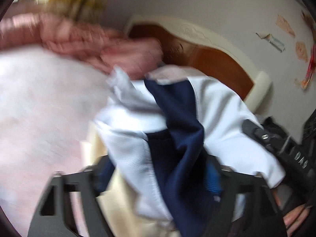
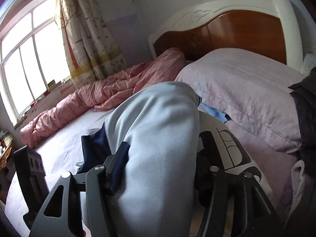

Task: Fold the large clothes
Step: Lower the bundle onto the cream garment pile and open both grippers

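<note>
A white and navy garment hangs bunched between the fingers of my left gripper, which is shut on it; the view is blurred by motion. The same garment drapes over my right gripper, which is shut on its white cloth, with a navy panel at the left. The garment is lifted above the bed's pale sheet. My right gripper's body shows at the right of the left wrist view, beside the garment.
A pink quilt lies rumpled along the bed's window side. A lilac cover lies by the wooden headboard. Dark clothes sit at the right. A printed white item lies under the garment. Window and curtain stand at left.
</note>
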`<state>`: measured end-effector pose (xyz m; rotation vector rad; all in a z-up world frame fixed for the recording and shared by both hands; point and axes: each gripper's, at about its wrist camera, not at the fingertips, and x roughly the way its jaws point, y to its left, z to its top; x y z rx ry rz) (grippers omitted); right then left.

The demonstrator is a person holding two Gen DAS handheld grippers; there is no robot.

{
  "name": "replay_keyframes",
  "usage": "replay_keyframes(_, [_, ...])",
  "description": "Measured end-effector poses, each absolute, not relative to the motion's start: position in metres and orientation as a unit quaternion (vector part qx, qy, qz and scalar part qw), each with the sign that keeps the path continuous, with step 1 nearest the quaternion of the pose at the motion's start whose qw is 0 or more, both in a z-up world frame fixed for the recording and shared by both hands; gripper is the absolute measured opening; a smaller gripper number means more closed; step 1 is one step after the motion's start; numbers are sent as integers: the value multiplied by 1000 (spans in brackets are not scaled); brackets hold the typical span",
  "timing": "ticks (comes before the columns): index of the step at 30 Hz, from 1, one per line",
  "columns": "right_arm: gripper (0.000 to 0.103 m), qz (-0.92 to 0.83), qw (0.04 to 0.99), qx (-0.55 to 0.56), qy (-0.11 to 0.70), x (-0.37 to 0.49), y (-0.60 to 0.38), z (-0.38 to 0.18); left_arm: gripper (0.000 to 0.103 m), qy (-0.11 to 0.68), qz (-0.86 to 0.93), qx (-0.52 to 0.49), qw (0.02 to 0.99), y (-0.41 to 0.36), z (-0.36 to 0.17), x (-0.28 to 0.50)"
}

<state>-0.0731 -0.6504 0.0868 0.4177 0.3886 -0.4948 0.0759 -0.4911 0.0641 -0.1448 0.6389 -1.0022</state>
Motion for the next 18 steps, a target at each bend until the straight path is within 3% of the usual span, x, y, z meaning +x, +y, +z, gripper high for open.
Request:
replay_keyframes(2, [86, -272, 927, 196, 170, -80, -644, 87, 95, 264, -463, -48, 845, -479, 73, 73])
replay_keyframes(3, [89, -283, 926, 191, 163, -83, -640, 89, 97, 251, -459, -45, 851, -473, 76, 76])
replay_keyframes(10, [90, -310, 928, 167, 122, -105, -596, 116, 103, 152, -413, -45, 897, -393, 105, 51])
replay_keyframes(13, [103, -299, 943, 125, 71, -116, -550, 128, 103, 104, -393, -24, 913, -359, 113, 37])
replay_keyframes(18, [103, -281, 955, 79, 46, -113, -486, 123, 103, 72, -365, 6, 928, -311, 110, 33])
